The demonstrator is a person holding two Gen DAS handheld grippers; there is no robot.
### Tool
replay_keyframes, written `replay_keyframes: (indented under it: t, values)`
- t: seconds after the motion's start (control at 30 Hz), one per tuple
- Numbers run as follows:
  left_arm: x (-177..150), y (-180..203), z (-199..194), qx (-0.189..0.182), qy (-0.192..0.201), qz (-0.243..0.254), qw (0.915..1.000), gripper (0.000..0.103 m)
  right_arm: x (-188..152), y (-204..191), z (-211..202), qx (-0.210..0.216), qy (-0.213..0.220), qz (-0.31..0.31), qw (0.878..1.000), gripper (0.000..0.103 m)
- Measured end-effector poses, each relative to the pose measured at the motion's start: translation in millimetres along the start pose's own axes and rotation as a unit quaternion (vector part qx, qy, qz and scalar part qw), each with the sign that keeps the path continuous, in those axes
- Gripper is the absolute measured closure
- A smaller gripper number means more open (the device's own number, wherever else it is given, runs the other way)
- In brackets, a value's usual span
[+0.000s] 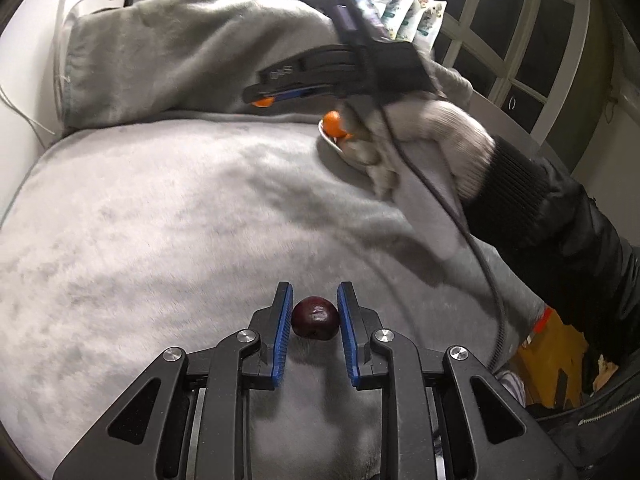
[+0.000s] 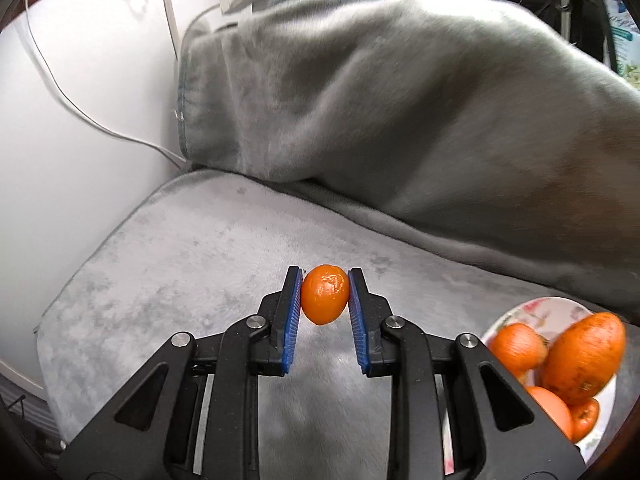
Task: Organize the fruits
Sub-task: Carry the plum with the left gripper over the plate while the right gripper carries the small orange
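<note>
My left gripper (image 1: pixel 315 310) is shut on a dark red plum (image 1: pixel 315 317), held just above the grey blanket (image 1: pixel 160 216). My right gripper (image 2: pixel 325 294) is shut on a small orange fruit (image 2: pixel 325 294) above the same blanket. In the left wrist view the right gripper (image 1: pixel 264 98) is at the back, held by a gloved hand (image 1: pixel 436 148), with the orange fruit (image 1: pixel 264 101) at its tip. A white patterned plate (image 2: pixel 520 310) at the lower right holds several orange fruits (image 2: pixel 582 354). The plate (image 1: pixel 330 142) also shows in the left wrist view with an orange fruit (image 1: pixel 333 122), partly hidden by the hand.
A bulky grey fleece heap (image 2: pixel 400 100) rises behind the flat blanket. A white wall with a thin cable (image 2: pixel 80 108) is on the left. The person's dark sleeve (image 1: pixel 560 220) crosses the right side. A yellow bag (image 1: pixel 548 344) lies at the lower right.
</note>
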State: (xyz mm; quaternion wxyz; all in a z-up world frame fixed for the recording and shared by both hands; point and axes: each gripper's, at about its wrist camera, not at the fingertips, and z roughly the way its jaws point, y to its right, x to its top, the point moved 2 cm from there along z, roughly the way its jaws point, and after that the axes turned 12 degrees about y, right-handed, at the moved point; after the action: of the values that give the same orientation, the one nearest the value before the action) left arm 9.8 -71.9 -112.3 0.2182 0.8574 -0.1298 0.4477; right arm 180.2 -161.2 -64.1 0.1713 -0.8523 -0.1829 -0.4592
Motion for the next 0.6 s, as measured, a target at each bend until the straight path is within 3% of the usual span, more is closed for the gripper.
replay_keyframes:
  t: [0.3,0.6]
  values:
    - [27,5,3,0.003,0.035,0.019,0.9992,0.082,8,28,-62,-0.011,0.042,0.004,0.999,0.079]
    - [55,12,20,-0.012,0.067,0.019,0.9975,0.082,-14,80,-122,-0.057,0.064,0.036,0.996,0.079]
